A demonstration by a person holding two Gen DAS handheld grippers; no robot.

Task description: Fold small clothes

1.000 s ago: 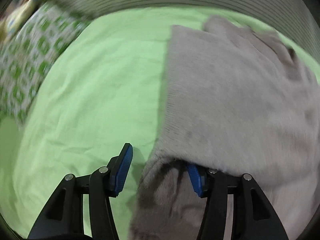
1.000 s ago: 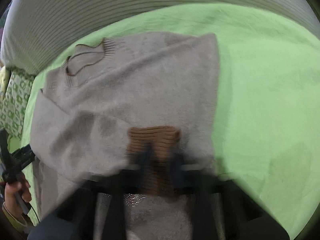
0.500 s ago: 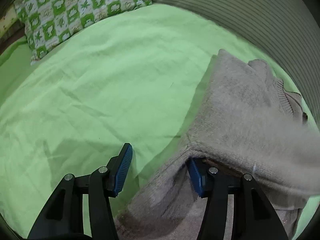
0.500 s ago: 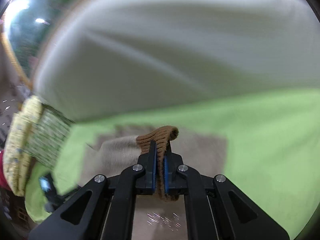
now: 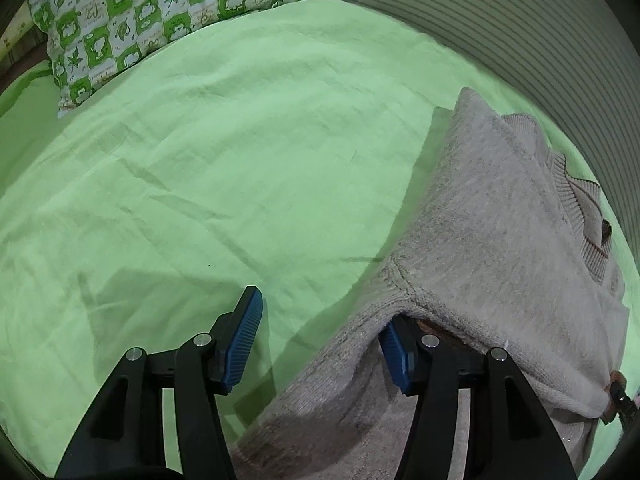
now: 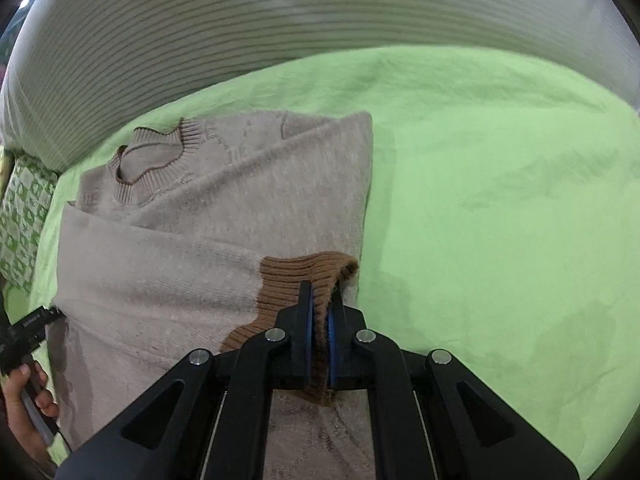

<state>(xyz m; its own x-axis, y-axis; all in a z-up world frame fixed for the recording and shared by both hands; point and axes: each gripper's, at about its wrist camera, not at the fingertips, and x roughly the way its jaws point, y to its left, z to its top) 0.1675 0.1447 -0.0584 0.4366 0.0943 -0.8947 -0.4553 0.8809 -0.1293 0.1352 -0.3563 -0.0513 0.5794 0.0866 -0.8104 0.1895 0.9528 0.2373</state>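
A beige knit sweater (image 5: 500, 220) lies on the green sheet (image 5: 200, 160), its sleeve folded across the body. My left gripper (image 5: 320, 308) sits at the sweater's left edge with its jaws opening. Its right finger (image 5: 394, 350) is tucked under the fold, and its left finger (image 5: 244, 332) hangs over bare sheet. Fabric lies loosely between the pads without being pressed. In the right wrist view my right gripper (image 6: 318, 288) is shut on the sleeve's brown ribbed cuff (image 6: 296, 268), low over the sweater (image 6: 200, 240) near its right edge. The collar (image 6: 152, 160) lies far left.
A green-and-white patterned pillow (image 5: 140, 12) lies at the far left of the bed. A grey striped cushion (image 6: 240, 40) runs along the back. A person's hand (image 6: 20, 412) holds the left gripper's handle at the left edge. Wide bare sheet (image 6: 500, 200) stretches to the right of the sweater.
The left gripper rolled and swung, so the pillow came into view and the sweater shifted right. The right gripper lifted the cuff, then brought it down near the sweater's right edge.
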